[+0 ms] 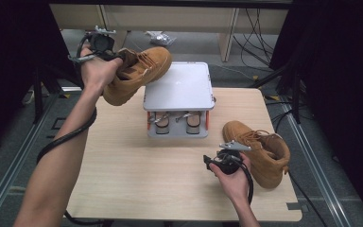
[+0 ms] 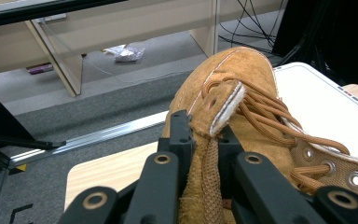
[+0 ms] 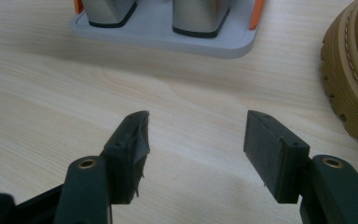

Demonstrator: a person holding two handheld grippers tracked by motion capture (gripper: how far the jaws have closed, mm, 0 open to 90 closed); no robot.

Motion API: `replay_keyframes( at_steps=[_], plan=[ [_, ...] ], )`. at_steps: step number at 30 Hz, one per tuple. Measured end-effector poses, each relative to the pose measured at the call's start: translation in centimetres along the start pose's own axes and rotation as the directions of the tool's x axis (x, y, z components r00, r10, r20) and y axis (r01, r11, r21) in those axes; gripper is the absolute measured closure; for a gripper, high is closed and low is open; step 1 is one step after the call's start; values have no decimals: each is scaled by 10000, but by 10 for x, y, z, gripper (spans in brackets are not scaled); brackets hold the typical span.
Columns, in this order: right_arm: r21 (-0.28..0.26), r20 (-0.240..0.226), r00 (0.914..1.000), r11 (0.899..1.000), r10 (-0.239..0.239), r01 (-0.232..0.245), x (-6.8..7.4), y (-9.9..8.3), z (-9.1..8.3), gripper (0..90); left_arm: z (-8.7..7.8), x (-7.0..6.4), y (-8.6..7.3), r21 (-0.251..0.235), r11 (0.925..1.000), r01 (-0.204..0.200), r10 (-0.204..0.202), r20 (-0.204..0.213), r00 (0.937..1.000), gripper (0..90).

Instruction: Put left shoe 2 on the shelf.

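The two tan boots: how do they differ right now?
The left boot is lifted off the table, tilted, toe over the grey stand; the right boot rests on the table. The left gripper is clamped on the left boot's collar; the right gripper is open beside the right boot. Both are tan, laced.

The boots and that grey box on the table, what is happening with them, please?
A person works with a tool in each hand. The left tool is shut on the heel tab of one boot and holds it in the air, with its toe over the grey box. The right tool is open and empty, low over the table, beside the second boot, which stands on the table.
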State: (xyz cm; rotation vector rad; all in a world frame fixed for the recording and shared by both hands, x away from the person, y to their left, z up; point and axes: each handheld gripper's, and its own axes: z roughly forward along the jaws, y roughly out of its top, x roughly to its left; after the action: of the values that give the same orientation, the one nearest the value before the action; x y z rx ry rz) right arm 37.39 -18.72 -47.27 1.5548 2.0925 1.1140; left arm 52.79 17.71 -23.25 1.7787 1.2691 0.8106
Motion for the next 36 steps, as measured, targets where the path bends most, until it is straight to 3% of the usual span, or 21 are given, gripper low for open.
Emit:
replay_keyframes(
  at_steps=[4,5,6,9,10,13,15,17,25,36],
  plan=[
    [48,72,9999,9999,90,-91,2,-1,1,410,1,-5,3,33,10000,-59,58,67,10000,824],
    [-8,112,9992,9993,-372,372,-1,0,2,410,2,-7,4,18,10000,23,-24,101,9999,824],
    [85,172,9986,9988,-494,492,-1,0,1,410,2,-8,5,39,10000,-27,27,142,9999,824],
    [57,20,9994,9994,-341,341,-1,0,2,410,2,-13,7,28,10000,-15,14,241,9997,823],
    [100,28,9999,9999,120,-121,2,-1,2,410,3,-14,7,4,10000,21,-22,294,9996,823],
    [87,187,9997,9998,-177,175,-1,0,1,410,3,-17,9,32,10000,16,-17,370,9993,823],
    [153,232,9997,9999,58,-61,1,-1,0,410,3,-21,10,73,10000,-61,57,437,9990,823],
    [36,23,10000,10000,7,-7,1,-1,2,409,4,-23,10,61,10000,30,-33,496,9988,823],
    [96,11,10000,10000,23,-23,1,-1,2,409,5,-31,15,204,9998,22,-39,793,9968,823],
    [113,20,10000,9999,10,-10,1,-2,3,407,16,-41,11,513,9981,352,-416,1284,9909,822]
  ],
)
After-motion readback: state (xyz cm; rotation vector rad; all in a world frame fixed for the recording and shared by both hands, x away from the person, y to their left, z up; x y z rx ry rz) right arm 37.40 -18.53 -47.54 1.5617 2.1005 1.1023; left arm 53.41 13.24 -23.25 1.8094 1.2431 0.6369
